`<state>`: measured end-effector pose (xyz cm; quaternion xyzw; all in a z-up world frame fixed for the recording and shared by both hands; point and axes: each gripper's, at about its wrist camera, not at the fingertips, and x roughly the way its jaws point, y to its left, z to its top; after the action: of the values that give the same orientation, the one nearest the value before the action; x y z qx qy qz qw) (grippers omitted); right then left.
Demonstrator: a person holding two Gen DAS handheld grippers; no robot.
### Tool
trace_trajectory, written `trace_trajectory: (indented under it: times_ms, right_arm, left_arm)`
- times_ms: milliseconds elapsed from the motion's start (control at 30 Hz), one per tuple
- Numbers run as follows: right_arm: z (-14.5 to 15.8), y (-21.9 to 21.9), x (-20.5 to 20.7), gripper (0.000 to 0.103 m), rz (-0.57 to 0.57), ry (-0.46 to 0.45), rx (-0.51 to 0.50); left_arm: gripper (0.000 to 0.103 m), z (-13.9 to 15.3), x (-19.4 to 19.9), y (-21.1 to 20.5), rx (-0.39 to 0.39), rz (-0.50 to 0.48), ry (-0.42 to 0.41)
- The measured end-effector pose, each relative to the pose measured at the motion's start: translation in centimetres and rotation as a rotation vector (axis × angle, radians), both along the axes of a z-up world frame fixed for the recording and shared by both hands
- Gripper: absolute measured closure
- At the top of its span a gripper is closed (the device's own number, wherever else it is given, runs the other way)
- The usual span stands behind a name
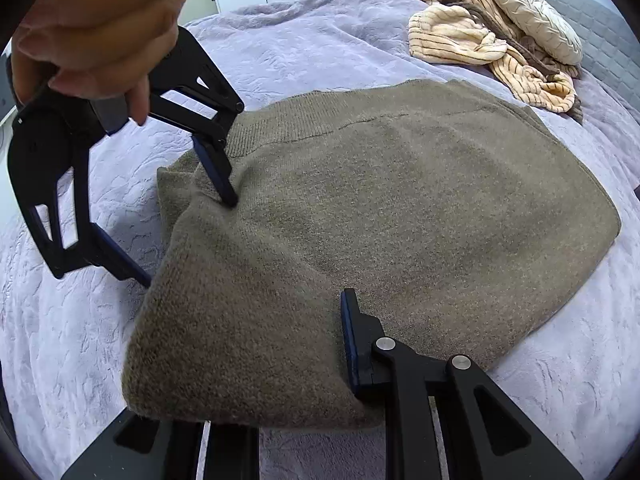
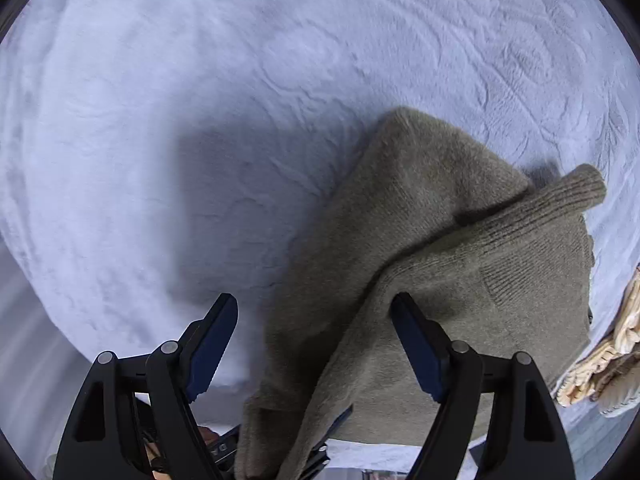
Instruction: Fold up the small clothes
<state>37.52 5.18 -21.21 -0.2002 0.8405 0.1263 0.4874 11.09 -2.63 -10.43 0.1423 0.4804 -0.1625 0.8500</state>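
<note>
An olive-brown knit sweater [image 1: 400, 208] lies partly folded on a bed covered by a lilac textured blanket [image 1: 320, 40], filling the centre of the left wrist view. Its near edge is lifted at the lower left of the frame, draping over the left claw [image 1: 248, 364]. Only one of that claw's fingers [image 1: 352, 344] shows, at the lower centre, against the cloth; the other is hidden under the knit, so whether it is pinching cannot be told

At the left of the same frame the right claw [image 1: 188, 236] is held by a hand [image 1: 100, 28] at the upper left. Its fingers are spread — one tip presses into the sweater beside the ribbed band, the other sits at the garment's left edge on the blanket. In the right wrist view the right claw [image 2: 316, 344] stands wide apart at the bottom, with a fold of the sweater [image 2: 460, 240] running between its fingers and a ribbed cuff [image 2: 576, 188] at the right

A striped cream plush blanket [image 1: 480, 40] and a pale cushion [image 1: 532, 16] lie bunched at the upper right of the left wrist frame
</note>
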Motion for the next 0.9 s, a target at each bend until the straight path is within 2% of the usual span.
trace_trajectory:
  times_ms: [33,67,100,133,200,367,567,767,900]
  right_arm:
    - [-0.1,-0.2,-0.1,0.023,0.001,0.001,0.003]
    - [0.1,-0.4,-0.2,0.029,0.002,-0.006,0.013]
    - [0.5,-0.8,-0.2,0.062,0.010,-0.028,0.010]
    - [1.1,-1.6,0.0,0.083,0.012,-0.066,0.003]
    - [2.3,-3.3,0.3,0.087,-0.075,-0.074,0.083]
    - [5.8,-8.6,-0.2,0.089,-0.254,-0.128,0.294]
    - [10.9,-14.5,-1.2,0.090,-0.399,-0.219,0.479]
    - [16.5,-22.6,-1.5,0.090,-0.555,-0.325,0.631]
    - [19.5,-28.5,-2.8,0.090,-0.633,-0.394,0.707]
  left_arm:
    - [0.082,-0.1,-0.1,0.0,0.002,-0.001,-0.001]
    - [0.082,-0.1,-0.1,0.0,0.002,-0.001,0.001]
    - [0.082,0.0,-0.1,0.0,-0.001,0.002,0.005]
    - [0.082,0.0,0.0,0.1,-0.010,0.009,0.010]
    - [0.082,0.2,0.2,0.0,-0.027,0.016,0.011]
    - [0.083,2.2,0.1,-0.7,-0.051,-0.014,-0.024]
    - [0.083,5.8,-0.3,-2.8,-0.072,-0.066,-0.076]
    - [0.083,9.8,-0.2,-7.6,-0.085,-0.147,-0.139]
    - [0.082,11.1,-0.4,-12.0,-0.078,-0.222,-0.170]
